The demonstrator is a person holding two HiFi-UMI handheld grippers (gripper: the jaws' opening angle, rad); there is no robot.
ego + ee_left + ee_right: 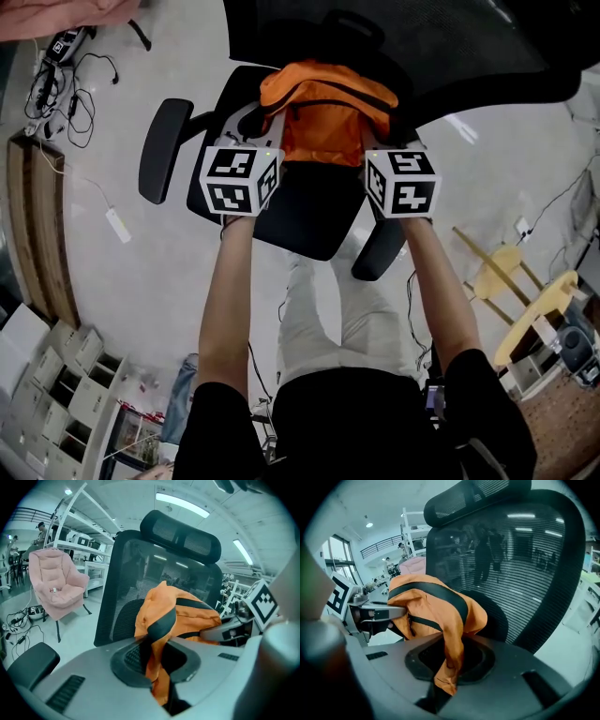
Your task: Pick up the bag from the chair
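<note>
Bag [323,117], orange with black straps, lies over the rear of the black office chair [305,220], just in front of the mesh backrest [525,559]. Whether it touches the seat I cannot tell. No opening in it shows, so its contents are hidden. The left claw [157,665] pinches a fold of orange fabric and black strap at one side. The right claw [450,665] pinches orange fabric at the other side.

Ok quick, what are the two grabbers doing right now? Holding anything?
Left gripper: closed, pinching a fold of the orange bag.
Right gripper: closed, pinching another fold of the same bag.
</note>
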